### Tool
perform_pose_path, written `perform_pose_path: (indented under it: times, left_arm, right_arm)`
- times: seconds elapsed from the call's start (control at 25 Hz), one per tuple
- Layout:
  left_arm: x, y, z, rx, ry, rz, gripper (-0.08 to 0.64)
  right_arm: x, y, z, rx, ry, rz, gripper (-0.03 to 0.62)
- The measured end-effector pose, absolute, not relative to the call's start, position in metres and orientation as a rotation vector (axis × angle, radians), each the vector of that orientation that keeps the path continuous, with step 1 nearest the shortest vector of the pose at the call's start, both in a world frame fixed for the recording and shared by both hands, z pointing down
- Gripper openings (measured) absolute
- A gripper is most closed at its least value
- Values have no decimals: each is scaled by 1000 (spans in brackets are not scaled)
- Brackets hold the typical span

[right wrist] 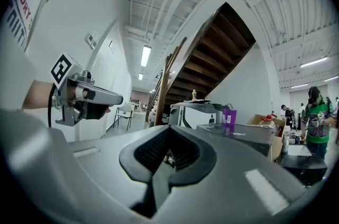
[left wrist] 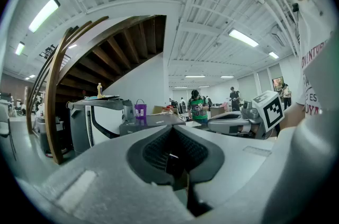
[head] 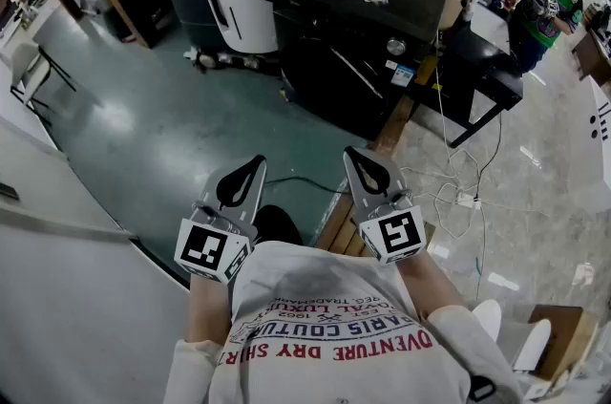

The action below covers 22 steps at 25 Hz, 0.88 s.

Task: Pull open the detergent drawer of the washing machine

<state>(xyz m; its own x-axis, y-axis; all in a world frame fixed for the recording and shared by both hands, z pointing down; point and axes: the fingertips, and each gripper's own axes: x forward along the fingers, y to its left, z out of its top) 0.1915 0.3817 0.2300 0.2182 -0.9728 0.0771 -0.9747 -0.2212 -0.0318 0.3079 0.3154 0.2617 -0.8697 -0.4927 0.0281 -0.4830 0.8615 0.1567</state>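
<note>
The black box (head: 368,30) at the floor's far edge looks like the washing machine. It is well apart from the person, so nothing is done yet. The left gripper (head: 256,165) and right gripper (head: 353,154) are closed tight and hold nothing.

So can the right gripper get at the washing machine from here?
Probably not yet: the right gripper is held near the person's chest, with floor between it and the washing machine. Nothing seems to block the way.

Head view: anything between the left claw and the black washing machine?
Mostly bare green floor, as the head view shows. Only a thin black cable lies near the left claw; the washing machine stands well apart.
</note>
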Motion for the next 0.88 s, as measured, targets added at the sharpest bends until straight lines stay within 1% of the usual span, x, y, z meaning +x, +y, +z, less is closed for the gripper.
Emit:
perform_pose_path:
  times: [0.52,0.56,0.6,0.64,0.68,0.88]
  left_arm:
    - [194,377,235,2431,-1930,66,3]
    - [195,375,234,2428,-1933,52,51]
    - [197,373,235,2431,-1926,46,159]
    - [198,371,237,2436,-1915,51,231]
    - [199,368,239,2439,-1909,60,245]
    - [194,358,255,2418,-1920,93,245]
  right_arm:
    - [309,310,264,829,-2972,-202,0]
    - [311,308,265,842,-2967,-196,0]
    - [312,307,266,851,-2961,-189,0]
    - [313,305,268,857,-2956,-182,0]
    - [314,302,270,860,-2954,-178,0]
    - [311,290,279,845,-2951,-165,0]
